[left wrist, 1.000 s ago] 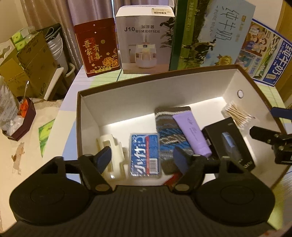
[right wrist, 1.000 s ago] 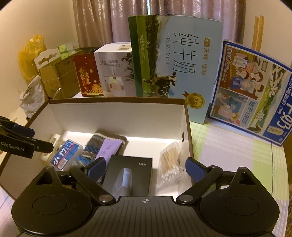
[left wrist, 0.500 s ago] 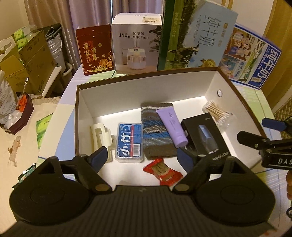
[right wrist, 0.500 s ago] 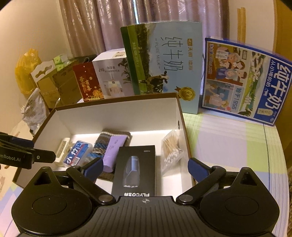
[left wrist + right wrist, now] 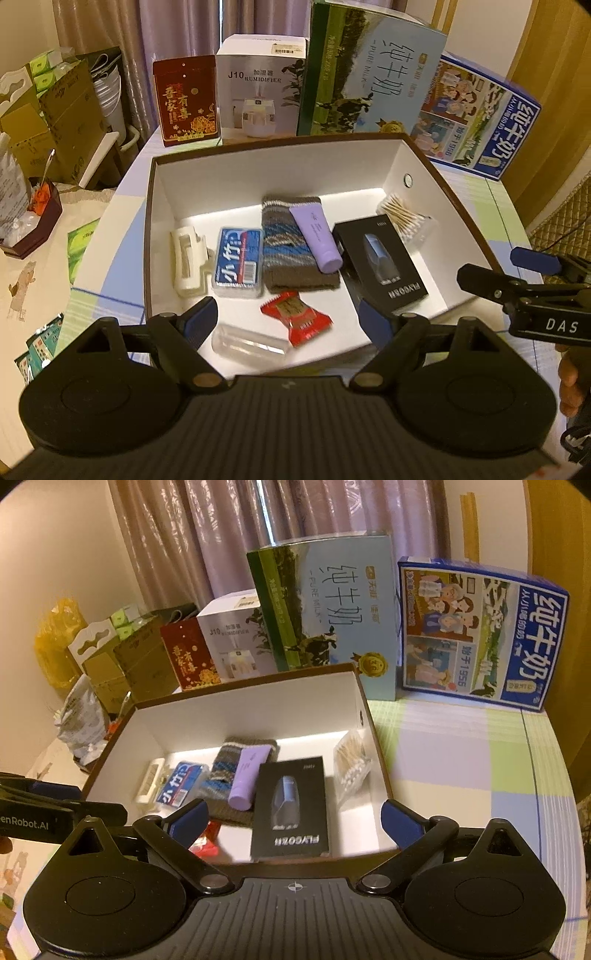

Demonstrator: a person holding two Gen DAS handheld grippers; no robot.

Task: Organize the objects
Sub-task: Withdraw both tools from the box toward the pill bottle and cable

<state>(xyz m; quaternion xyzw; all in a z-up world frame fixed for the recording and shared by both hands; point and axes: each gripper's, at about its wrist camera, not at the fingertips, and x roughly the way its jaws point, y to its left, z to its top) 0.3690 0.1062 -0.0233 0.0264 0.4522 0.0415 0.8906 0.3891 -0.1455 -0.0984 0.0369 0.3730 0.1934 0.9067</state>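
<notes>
Grippers first: the left gripper (image 5: 286, 319) and right gripper (image 5: 293, 818) both hang wide open and empty over the near edge of the white-lined storage box (image 5: 280, 177). Inside, nearest lie a clear plastic tube (image 5: 249, 345) and red candy wrapper (image 5: 295, 312). Beyond sit a cream hair clip (image 5: 188, 256), blue toothpick case (image 5: 239, 263), knitted cloth (image 5: 291, 251) under a purple tube (image 5: 317, 234), black Flyco box (image 5: 380, 264), and cotton swabs (image 5: 402, 219). Milk cartons (image 5: 332, 616) stand behind.
</notes>
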